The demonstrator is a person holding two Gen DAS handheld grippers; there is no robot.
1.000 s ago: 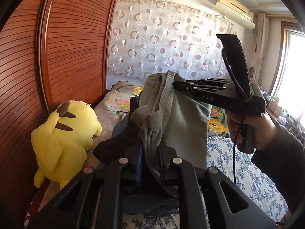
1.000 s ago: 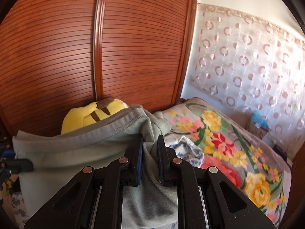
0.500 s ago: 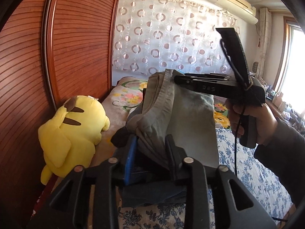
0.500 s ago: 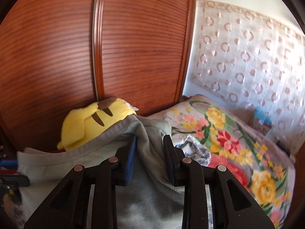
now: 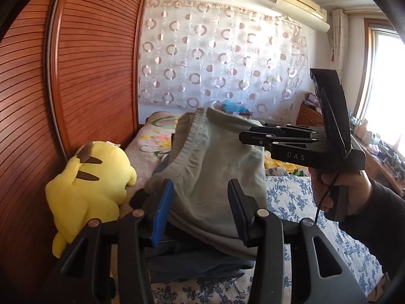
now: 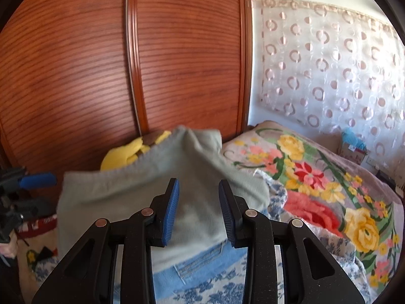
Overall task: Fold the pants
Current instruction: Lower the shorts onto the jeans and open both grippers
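The folded grey-green pants (image 5: 215, 172) lie on top of a stack of folded jeans (image 5: 192, 261) on the bed. They also show in the right wrist view (image 6: 152, 190), blurred, above light blue jeans (image 6: 202, 261). My left gripper (image 5: 200, 212) is open, its fingers apart on either side of the pants' near edge. My right gripper (image 6: 198, 210) is open too, with the pants just beyond its fingers. The right gripper body (image 5: 298, 147) shows in the left wrist view at the pants' right side.
A yellow plush toy (image 5: 88, 185) sits left of the stack against the wooden wardrobe doors (image 5: 83, 76). The bed has a blue floral sheet (image 5: 291, 197) and a flowered blanket (image 6: 316, 177). A circle-patterned curtain (image 5: 215, 63) hangs behind.
Both grippers were shut on the pants a second ago. Both have opened and let the pants go, and the pants have dropped onto the stack.
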